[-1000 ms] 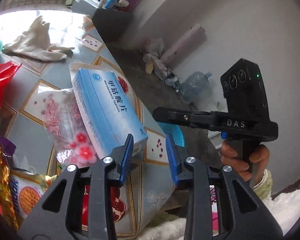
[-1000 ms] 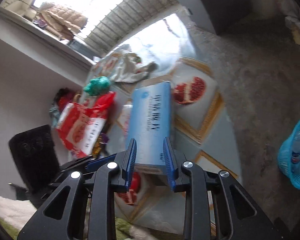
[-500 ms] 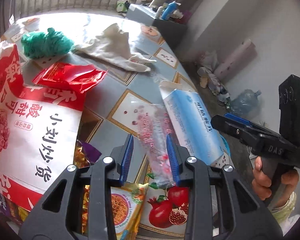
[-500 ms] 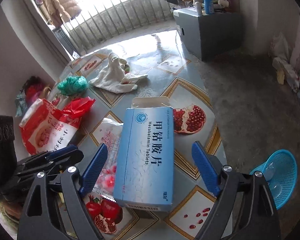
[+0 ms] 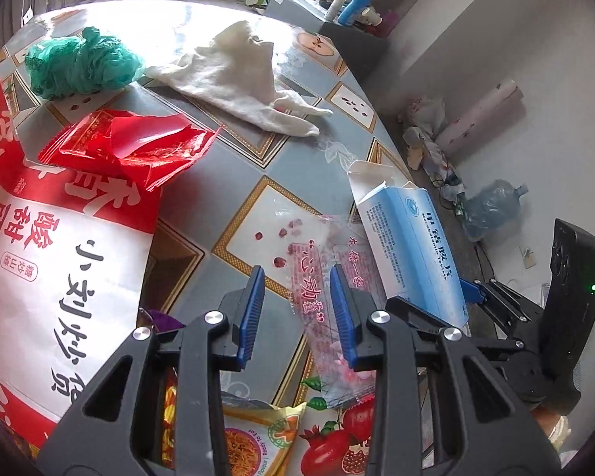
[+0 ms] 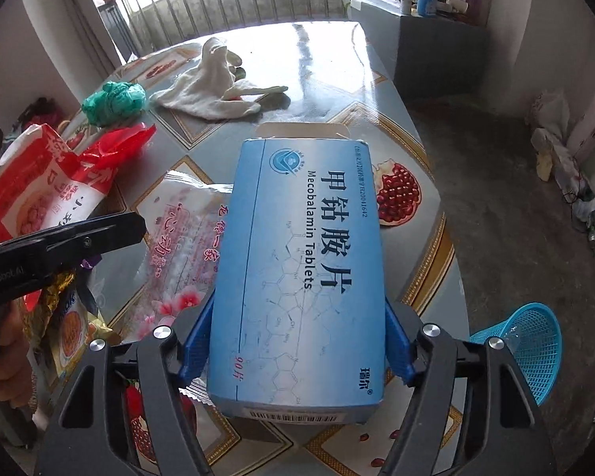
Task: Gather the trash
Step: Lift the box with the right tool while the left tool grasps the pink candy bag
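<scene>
A blue Mecobalamin tablet box (image 6: 301, 273) lies on the tiled table with its far flap open. My right gripper (image 6: 297, 341) has a blue pad against each long side of the box near its near end. The box also shows in the left wrist view (image 5: 412, 250). My left gripper (image 5: 297, 305) is open and empty above the table, with its right finger over a clear pink-printed wrapper (image 5: 325, 293). That wrapper also shows in the right wrist view (image 6: 178, 246).
A red snack wrapper (image 5: 135, 146), a big red-and-white bag (image 5: 55, 277), a green plastic bag (image 5: 79, 63), a white cloth (image 5: 242, 75) and a noodle packet (image 5: 254, 440) lie on the table. A blue mesh basket (image 6: 523, 349) stands on the floor at the right.
My right gripper opened wide, moved forward and closed in around the blue box. My left gripper swung left and forward over the clear wrapper, with its jaws the same width.
</scene>
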Tool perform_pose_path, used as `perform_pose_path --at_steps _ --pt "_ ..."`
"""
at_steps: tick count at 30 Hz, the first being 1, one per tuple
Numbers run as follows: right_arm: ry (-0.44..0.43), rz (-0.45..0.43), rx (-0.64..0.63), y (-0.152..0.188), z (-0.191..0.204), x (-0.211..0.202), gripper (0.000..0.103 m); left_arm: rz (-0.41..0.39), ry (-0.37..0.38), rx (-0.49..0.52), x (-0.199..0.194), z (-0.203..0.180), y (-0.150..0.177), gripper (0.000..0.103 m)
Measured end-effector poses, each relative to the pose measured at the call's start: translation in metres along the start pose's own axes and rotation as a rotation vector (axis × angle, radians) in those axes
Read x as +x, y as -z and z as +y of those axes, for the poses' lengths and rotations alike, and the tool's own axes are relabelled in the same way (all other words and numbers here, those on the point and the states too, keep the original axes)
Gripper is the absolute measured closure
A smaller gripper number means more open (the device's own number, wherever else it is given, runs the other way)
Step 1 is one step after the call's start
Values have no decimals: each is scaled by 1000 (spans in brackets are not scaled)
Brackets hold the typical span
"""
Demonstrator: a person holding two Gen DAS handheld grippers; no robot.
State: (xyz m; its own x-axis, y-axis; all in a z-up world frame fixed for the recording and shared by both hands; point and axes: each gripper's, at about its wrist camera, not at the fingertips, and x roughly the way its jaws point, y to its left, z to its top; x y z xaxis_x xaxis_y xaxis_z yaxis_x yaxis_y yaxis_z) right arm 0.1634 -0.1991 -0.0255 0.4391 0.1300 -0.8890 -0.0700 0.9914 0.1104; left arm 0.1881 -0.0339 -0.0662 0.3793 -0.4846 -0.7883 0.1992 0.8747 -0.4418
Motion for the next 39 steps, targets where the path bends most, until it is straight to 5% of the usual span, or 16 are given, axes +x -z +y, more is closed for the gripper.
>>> perform_pose_path --at_steps 12,18,29,39 --pt "-25 -91 -5 9 -5 -4 34 12 90 -30 15 -5 -5 73" --pt "-43 -113 -4 11 -9 -6 34 -35 132 38 1 -21 -4 89" --pt "-72 -136 13 13 -12 -7 34 -50 138 66 -2 -25 -5 103" --pt "-108 -152 46 15 -19 -9 34 -104 107 80 -12 -25 -5 103"
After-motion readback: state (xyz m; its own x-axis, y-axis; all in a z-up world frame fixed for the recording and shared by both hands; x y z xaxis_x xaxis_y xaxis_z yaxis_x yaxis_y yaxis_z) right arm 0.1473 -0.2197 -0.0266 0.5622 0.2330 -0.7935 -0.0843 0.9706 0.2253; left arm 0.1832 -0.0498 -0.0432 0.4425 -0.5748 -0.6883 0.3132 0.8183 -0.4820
